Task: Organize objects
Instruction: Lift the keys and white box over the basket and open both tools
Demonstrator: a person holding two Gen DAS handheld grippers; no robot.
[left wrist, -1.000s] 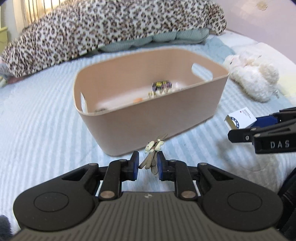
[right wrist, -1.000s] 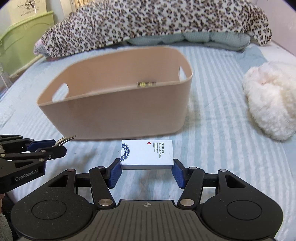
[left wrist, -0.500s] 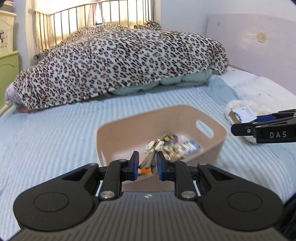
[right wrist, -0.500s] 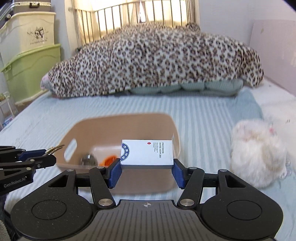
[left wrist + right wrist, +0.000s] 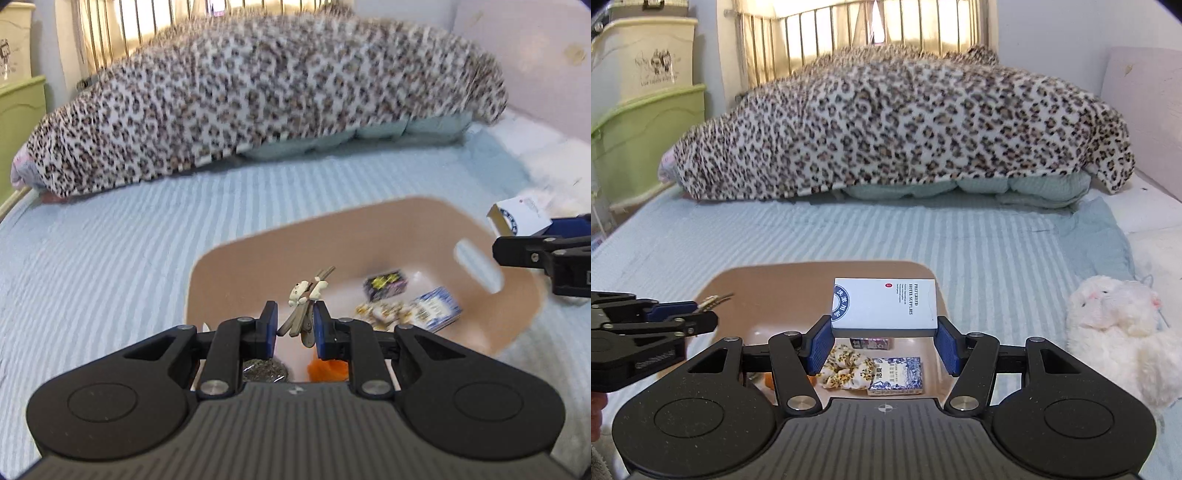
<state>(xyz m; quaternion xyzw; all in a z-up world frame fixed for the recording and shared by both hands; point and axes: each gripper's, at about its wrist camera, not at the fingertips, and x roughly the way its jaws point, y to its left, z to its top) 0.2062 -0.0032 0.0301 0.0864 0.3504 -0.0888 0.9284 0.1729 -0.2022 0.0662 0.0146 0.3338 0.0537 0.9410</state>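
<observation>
My left gripper (image 5: 294, 328) is shut on a bunch of keys with a small white charm (image 5: 306, 308) and holds it above the near end of the tan plastic bin (image 5: 524, 295). My right gripper (image 5: 884, 341) is shut on a white box with a blue seal (image 5: 884, 308) and holds it above the same bin (image 5: 783, 280). The bin holds a blue patterned box (image 5: 895, 374), a floral scrunchie (image 5: 846, 369), a dark small box (image 5: 386, 290), an orange thing (image 5: 327, 369) and a grey metallic thing (image 5: 264, 369).
The bin sits on a bed with a light blue striped sheet (image 5: 997, 240). A leopard-print blanket (image 5: 905, 125) lies across the far side. A white plush toy (image 5: 1119, 325) lies right of the bin. Green and cream storage boxes (image 5: 639, 110) stand at the left.
Both grippers have risen from bed level in front of the bin and moved forward, over the bin's open top. Each keeps its hold.
</observation>
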